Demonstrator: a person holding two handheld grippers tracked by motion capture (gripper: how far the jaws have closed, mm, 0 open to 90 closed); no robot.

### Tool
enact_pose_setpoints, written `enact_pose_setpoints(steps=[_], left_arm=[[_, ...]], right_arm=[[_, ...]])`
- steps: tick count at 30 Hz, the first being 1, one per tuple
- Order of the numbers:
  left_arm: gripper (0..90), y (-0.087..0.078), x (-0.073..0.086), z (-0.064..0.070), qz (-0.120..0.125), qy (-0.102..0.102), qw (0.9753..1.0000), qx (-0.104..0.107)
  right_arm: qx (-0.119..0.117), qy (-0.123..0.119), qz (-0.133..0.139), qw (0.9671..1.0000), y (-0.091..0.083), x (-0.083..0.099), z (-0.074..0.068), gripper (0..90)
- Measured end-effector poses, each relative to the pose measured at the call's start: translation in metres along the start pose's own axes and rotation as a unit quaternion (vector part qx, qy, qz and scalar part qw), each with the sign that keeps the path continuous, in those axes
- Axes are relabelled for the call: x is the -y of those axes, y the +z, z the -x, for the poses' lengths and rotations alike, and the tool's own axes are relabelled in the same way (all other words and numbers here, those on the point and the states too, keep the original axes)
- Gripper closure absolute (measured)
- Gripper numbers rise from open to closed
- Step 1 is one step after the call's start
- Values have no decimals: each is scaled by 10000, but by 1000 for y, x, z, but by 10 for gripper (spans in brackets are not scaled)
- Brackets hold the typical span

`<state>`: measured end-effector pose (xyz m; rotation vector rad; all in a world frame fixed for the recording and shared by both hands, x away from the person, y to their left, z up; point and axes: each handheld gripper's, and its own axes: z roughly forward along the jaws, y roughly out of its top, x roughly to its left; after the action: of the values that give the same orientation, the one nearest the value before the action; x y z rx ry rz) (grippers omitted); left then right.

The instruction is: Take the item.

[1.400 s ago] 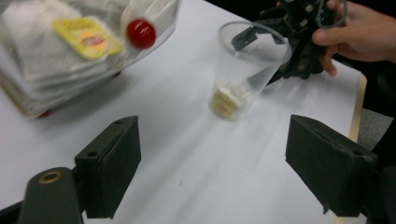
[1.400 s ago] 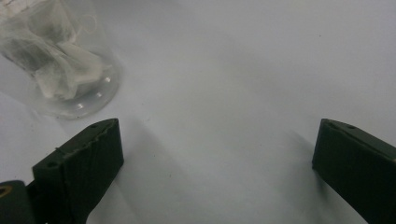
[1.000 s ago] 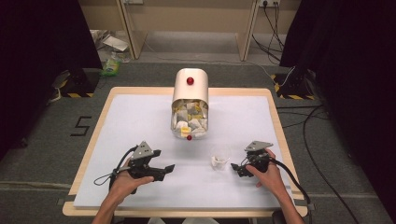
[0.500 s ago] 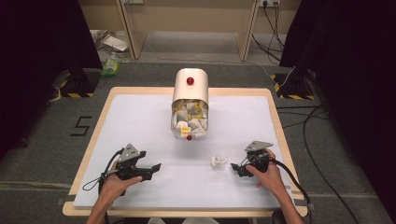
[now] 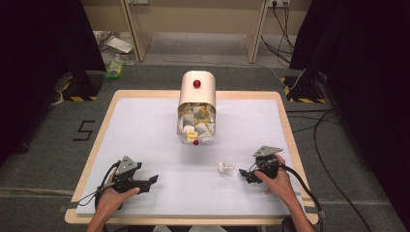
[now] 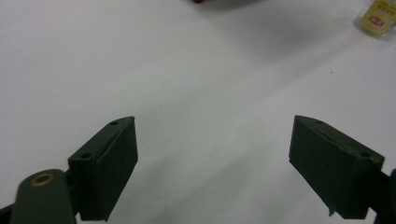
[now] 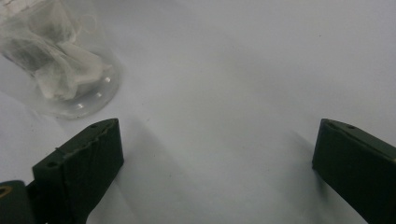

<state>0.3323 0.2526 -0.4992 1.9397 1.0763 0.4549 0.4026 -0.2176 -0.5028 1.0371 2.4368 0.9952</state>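
A tall bin point(image 5: 197, 107) with a round top and a red knob stands near the far middle of the table point(image 5: 145, 121). Its clear front shows it is full of small packets point(image 5: 196, 123), white and yellow ones, piled up. A small clear cup point(image 5: 226, 166) stands closer to the person, to the right of the middle. It holds a crumpled white bag point(image 7: 60, 65).

The right gripper point(image 5: 247, 174) rests on the table just beside the cup, on the cup's right. Its jaws are wide apart and hold nothing. The left gripper point(image 5: 150, 181) rests near the front left of the table, well apart from the cup. Its jaws are wide apart too, with nothing between them.

The white top has lots of open room. The space between the two grippers is bare, and so is the space on each side of the bin. The right hand point(image 5: 276, 181) is near the right edge of the table. The left hand point(image 5: 112, 195) is near the front edge.

The high view shows the whole table, the bin and both hands. The right gripper view shows the cup up close, just past its left jaw, with the bag inside looking thin and see-through. The left gripper view shows bare white table between its jaws, with a bit of a yellow packet point(image 6: 377, 17) at the far corner.
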Motion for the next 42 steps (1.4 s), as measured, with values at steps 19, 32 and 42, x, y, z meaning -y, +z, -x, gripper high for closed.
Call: enact_pose_setpoints(steps=[19, 32, 42], left_arm=[[147, -17, 24, 9, 50, 10, 9997, -238], [146, -23, 46, 19, 128, 39, 9990, -417], [145, -26, 56, 23, 419, -30, 9977, -523]], right_arm=[[3, -2, 0, 10000, 0, 0, 0, 24], [4, -4, 0, 10000, 0, 0, 0, 25], [-5, 9, -6, 10000, 0, 0, -1, 25]])
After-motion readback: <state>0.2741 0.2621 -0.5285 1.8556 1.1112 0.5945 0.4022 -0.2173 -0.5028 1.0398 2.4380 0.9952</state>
